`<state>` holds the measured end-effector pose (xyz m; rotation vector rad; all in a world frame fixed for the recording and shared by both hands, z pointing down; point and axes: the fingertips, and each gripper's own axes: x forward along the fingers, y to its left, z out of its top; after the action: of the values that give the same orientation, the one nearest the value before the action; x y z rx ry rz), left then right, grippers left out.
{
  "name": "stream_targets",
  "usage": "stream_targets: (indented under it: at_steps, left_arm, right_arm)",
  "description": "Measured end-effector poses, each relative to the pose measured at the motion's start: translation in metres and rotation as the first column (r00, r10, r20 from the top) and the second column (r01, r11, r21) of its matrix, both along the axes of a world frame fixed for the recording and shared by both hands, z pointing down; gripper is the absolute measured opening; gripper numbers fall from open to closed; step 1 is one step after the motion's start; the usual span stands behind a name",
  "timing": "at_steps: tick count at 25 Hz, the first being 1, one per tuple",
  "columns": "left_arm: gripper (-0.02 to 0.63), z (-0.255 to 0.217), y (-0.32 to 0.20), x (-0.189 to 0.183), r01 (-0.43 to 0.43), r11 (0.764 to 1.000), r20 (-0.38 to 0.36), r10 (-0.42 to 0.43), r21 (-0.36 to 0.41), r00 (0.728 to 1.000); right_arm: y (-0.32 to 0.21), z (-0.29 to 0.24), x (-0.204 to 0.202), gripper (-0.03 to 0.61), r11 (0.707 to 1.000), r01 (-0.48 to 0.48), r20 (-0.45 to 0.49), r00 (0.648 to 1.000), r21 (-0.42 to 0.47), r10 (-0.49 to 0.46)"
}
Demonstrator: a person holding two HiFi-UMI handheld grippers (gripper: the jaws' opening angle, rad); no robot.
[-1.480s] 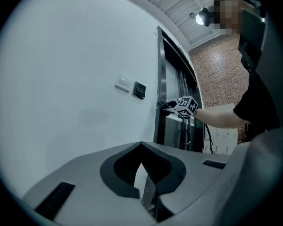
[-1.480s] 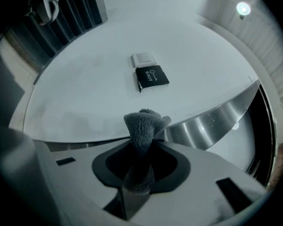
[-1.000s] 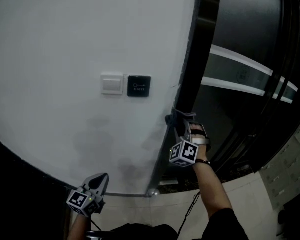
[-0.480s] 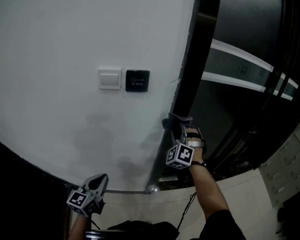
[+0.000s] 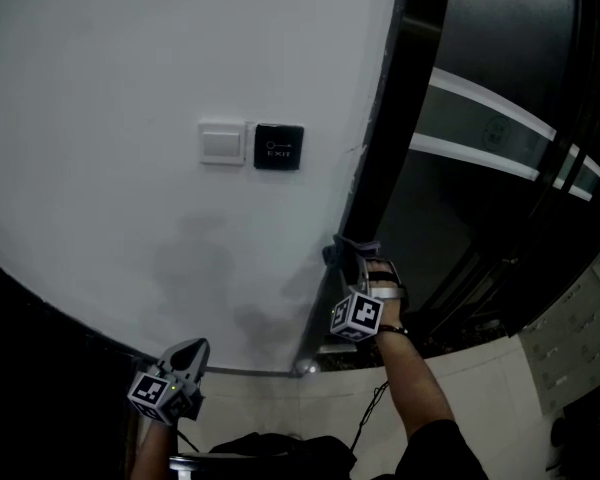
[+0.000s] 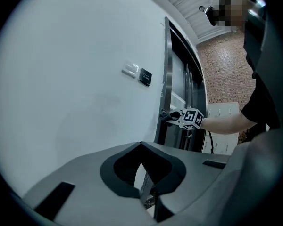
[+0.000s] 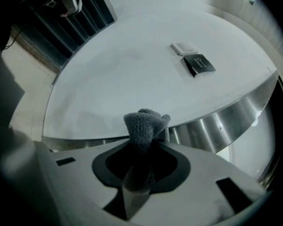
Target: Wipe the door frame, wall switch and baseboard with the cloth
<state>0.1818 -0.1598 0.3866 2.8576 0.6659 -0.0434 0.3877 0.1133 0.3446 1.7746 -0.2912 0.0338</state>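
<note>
1. Head view: A white wall (image 5: 130, 68) fills the left side, and a tall dark door frame (image 5: 380, 138) runs down beside it. On the wall sit a white wall switch (image 5: 222, 143) and, just beside it, a black exit plate (image 5: 279, 147). The right gripper (image 5: 352, 260) is clenched on a small, bunched grey cloth (image 5: 346, 250). The cloth is at the frame's wall-side edge, well below the switch. The left gripper (image 5: 185, 353) hangs low near the foot of the wall, apart from the frame. A thin strip of baseboard (image 5: 250, 370) edges the wall above pale floor (image 5: 310, 408). Right of the frame is a dark door with pale stripes (image 5: 490, 133).

2. Left gripper view: The left gripper (image 6: 141, 149) has its jaws closed together with nothing between them. Bare wall (image 6: 61, 79) lies open ahead. Beyond it are the switch (image 6: 129, 70), the exit plate (image 6: 145, 76) and the frame (image 6: 164, 79). The right gripper (image 6: 169, 116) holds the cloth (image 6: 164, 115) at the frame.

3. Right gripper view: The right gripper (image 7: 144, 145) pinches the cloth (image 7: 144, 126), which is fuzzy, grey and folded into a lump. The lump rises past the jaw tips to the seam between the wall (image 7: 122, 74) and the brushed-metal frame (image 7: 226, 121). The switch (image 7: 183, 48) and exit plate (image 7: 199, 64) sit well apart from the cloth, with plain wall between.
</note>
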Motion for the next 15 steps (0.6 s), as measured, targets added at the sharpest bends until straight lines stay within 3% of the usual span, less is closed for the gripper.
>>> stream_targets:
  at_steps: [15]
  left_arm:
    - [0.002, 0.009, 0.004, -0.012, 0.035, 0.999, 0.041, -0.036, 0.009, 0.999]
  right_arm:
    - [0.004, 0.068, -0.005, 0.094, 0.999, 0.023, 0.139, 0.99, -0.026, -0.02]
